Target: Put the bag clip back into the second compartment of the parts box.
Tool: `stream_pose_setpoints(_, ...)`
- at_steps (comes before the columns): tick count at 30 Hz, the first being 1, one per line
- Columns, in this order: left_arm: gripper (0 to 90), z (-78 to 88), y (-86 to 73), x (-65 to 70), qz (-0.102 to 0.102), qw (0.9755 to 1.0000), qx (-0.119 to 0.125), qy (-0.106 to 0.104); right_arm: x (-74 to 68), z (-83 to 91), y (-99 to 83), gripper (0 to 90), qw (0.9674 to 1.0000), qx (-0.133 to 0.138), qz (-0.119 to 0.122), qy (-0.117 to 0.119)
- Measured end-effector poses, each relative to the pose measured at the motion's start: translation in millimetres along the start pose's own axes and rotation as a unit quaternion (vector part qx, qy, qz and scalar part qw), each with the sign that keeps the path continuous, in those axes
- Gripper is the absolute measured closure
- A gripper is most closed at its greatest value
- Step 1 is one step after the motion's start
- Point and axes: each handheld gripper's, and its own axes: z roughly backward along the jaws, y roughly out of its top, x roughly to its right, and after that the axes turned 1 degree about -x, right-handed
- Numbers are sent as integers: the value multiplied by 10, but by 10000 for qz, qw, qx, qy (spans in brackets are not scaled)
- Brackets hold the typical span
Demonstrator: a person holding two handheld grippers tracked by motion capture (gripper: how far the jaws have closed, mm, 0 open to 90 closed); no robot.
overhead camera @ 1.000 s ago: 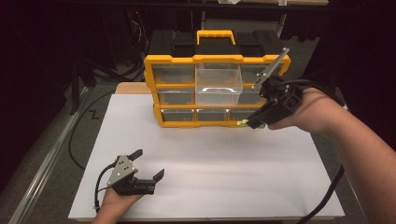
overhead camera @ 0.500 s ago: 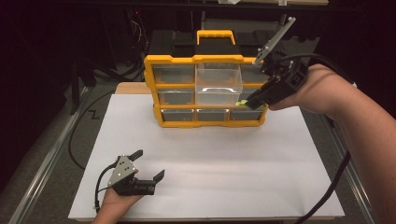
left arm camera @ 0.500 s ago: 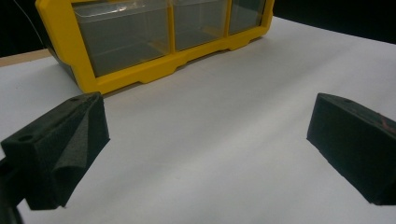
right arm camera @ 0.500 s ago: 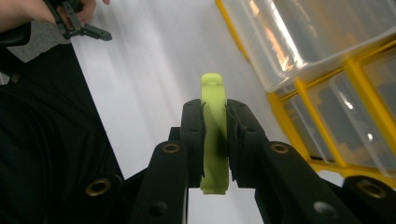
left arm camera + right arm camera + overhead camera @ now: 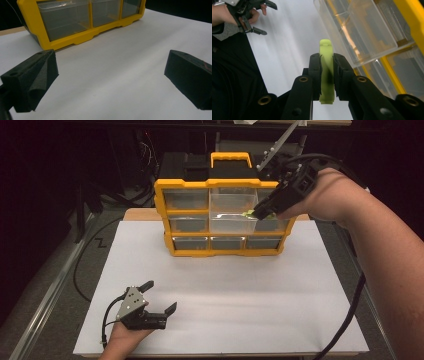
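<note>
1. A wide stretch of white table (image 5: 250,290) is lying bare in front of you, giving either gripper free passage.
2. The yellow organizer (image 5: 222,251) is blocking the far side.
3. Its pulled-out clear drawer (image 5: 230,217) is jutting forward into your approach.

White sheet (image 5: 225,295) covers most of the tabletop — wood strip (image 5: 142,214) peeks out along its far edge. Black box (image 5: 187,166) behind the far edge, dark cables (image 5: 85,255) off the left edge — background dark.
</note>
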Motion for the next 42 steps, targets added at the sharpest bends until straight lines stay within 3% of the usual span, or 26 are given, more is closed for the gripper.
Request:
stream_pose_setpoints(14,4,6,-8,-8,22,10000,-3,-7,149,-209,328,795,9999,-72,76,-34)
stream_pose_setpoints(23,4,22,-6,-15,33,10000,10,-29,319,-322,485,794,9998,-93,-15,-177)
stream_pose_setpoints(28,4,18,-7,-16,8,10000,9,-43,316,-371,541,794,9997,-76,135,-202)
stream_pose_setpoints(42,4,26,-3,-9,7,9999,38,-93,356,-634,542,793,9994,-292,129,-164)
